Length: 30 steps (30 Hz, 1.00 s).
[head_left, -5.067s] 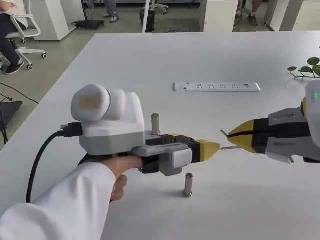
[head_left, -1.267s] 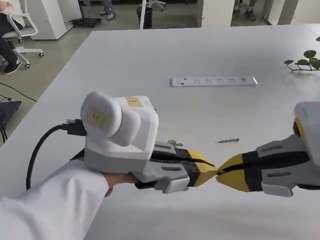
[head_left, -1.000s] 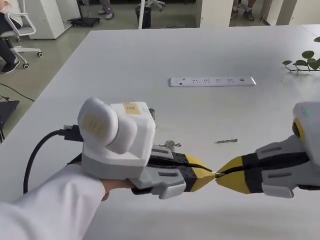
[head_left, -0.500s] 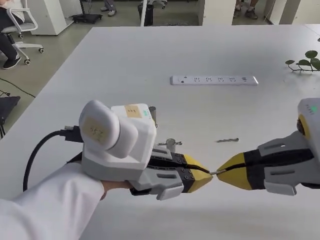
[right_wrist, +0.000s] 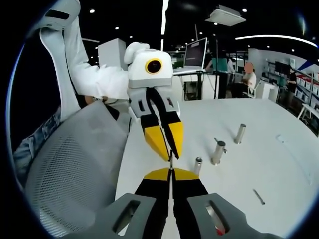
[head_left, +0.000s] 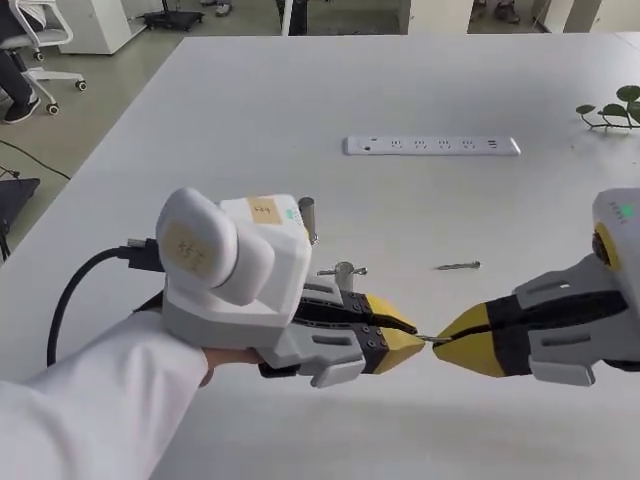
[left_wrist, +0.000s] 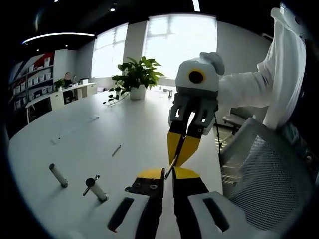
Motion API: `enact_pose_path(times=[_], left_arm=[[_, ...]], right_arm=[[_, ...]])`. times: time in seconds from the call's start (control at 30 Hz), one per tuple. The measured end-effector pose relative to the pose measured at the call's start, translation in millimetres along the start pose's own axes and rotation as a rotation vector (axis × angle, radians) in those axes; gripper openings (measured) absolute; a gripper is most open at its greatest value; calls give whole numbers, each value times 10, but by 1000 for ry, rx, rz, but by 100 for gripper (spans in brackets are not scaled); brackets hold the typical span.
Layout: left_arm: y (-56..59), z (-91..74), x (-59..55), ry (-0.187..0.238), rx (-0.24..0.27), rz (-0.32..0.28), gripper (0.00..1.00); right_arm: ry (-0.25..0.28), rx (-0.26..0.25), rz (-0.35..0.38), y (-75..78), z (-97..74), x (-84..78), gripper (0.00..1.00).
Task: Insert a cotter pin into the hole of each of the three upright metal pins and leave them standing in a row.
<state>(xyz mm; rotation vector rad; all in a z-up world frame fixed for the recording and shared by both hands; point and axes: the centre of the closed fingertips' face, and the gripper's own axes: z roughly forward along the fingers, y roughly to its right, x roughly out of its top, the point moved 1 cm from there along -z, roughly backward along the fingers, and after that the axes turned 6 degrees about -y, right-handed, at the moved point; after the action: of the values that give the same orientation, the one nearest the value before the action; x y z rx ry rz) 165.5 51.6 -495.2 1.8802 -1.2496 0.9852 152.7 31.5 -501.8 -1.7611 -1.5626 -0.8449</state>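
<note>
A thin cotter pin [head_left: 428,340] spans the small gap between two yellow-tipped grippers held nose to nose above the white table [head_left: 250,120]. My right gripper [right_wrist: 170,172] is shut on one end. My left gripper [left_wrist: 167,174] has its tips closed around the other end. Beyond the left gripper stands an upright metal pin [head_left: 345,272] with a cotter pin through its head. A plain upright pin [head_left: 307,215] stands further back. In the right gripper view, a third, plain pin [right_wrist: 198,165] stands nearest, in a row with the pinned one [right_wrist: 218,152] and the far one [right_wrist: 239,133].
A loose cotter pin [head_left: 458,266] lies on the table to the right of the pins. A white power strip [head_left: 432,146] lies further back, and plant leaves [head_left: 610,108] reach in at the far right edge. An office chair [head_left: 35,45] stands off the table's left side.
The two gripper tips, pressed together a second ago, have drawn slightly apart, baring the cotter pin between them. The head camera has shifted.
</note>
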Motion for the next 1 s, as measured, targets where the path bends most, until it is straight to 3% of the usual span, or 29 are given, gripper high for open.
enact_pose_path(times=[0.23,0.47,0.63,0.73,0.8,1.0], left_arm=[[-48,-14,17,17,24,-6,16],[-208,-57,-47,24,103,-15,34],[-339,-57,-176,7,172,-34,42],[-436,-16,-282,7,219,-86,42],[-456,33,-352,12,225,-128,42],[-503,172,-538,-10,253,-169,40]], right_arm=[[25,-20,24,48,-1,14,0],[10,-48,27,136,4,-67,0],[-2,-72,37,243,15,-130,0],[-20,-93,37,325,46,-183,0],[-29,-98,40,367,82,-218,0],[-44,-92,42,420,190,-293,0]])
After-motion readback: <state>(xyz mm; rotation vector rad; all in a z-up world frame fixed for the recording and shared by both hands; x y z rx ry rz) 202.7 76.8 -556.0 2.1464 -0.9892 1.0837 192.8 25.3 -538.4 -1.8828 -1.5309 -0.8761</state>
